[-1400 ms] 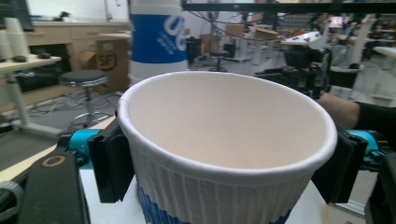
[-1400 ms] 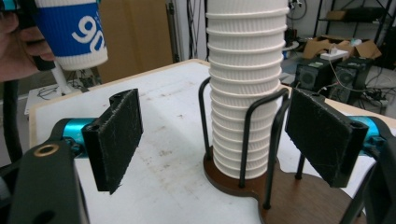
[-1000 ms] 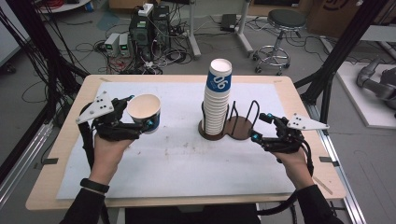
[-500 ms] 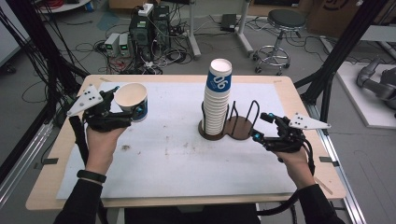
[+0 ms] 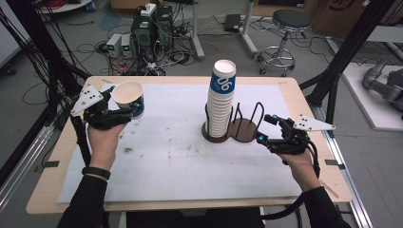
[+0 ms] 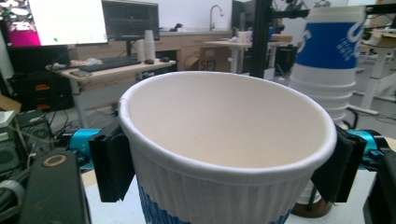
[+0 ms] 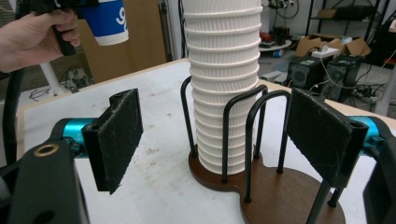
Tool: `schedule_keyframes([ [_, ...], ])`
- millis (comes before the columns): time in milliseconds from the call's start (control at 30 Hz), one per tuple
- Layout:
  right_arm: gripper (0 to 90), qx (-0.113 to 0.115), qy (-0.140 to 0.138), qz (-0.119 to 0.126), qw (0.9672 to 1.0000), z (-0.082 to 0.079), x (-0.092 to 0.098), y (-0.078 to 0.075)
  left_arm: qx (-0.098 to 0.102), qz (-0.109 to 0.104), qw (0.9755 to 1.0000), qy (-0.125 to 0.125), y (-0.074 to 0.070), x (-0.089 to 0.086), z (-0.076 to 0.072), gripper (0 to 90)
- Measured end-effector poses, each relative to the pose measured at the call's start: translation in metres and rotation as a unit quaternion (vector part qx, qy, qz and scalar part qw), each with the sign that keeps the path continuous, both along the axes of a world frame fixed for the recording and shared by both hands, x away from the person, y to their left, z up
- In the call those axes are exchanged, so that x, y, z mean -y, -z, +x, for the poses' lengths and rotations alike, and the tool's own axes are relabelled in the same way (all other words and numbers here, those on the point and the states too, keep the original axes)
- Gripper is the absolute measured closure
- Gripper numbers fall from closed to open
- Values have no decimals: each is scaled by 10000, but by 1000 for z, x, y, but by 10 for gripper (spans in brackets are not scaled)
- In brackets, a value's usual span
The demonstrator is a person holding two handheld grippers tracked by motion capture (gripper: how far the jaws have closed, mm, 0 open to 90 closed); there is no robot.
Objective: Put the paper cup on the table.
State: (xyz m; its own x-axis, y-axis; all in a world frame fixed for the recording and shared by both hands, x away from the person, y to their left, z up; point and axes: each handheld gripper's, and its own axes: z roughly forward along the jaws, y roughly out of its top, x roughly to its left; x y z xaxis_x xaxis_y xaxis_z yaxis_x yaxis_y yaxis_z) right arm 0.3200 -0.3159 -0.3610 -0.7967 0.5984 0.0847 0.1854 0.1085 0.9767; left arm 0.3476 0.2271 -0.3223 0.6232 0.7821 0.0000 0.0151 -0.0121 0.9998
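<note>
Carried leftward since the earlier frames, the white-and-blue paper cup (image 5: pixel 129 98) now sits near the far left corner of the bench (image 5: pixel 157 166), held above it, mouth tipped toward the camera. Its holder, the left gripper (image 5: pixel 115 110), has its fingers (image 6: pixel 111 167) pressed against the cup's ribbed wall on both sides, just under the rim. Right of centre, the tall stack of cups (image 5: pixel 221 102) stands in the wire rack of a wooden holder (image 5: pixel 242 129). Beside that holder, the right gripper (image 5: pixel 266 128) hovers unmoved, fingers (image 7: pixel 116 137) wide apart and empty.
</note>
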Motion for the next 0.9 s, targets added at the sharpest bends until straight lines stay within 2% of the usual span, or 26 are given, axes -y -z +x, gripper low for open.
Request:
schedule_keyframes([
  [267,195,-7,48,-10,10000,1,2,0,-212,-50,9996,-180,23,-9,7,215],
  [400,195,-9,44,-6,10000,1,2,0,-323,-10,9992,-228,32,-10,10,215],
  [533,195,-36,35,-35,10000,0,1,1,-532,22,9981,-297,47,-12,16,216],
  [800,195,-28,55,-42,10000,0,2,1,-746,-189,9963,-377,72,-15,27,215],
  [900,195,-58,66,-47,10000,0,2,2,-892,-155,9952,-370,79,-16,33,215],
])
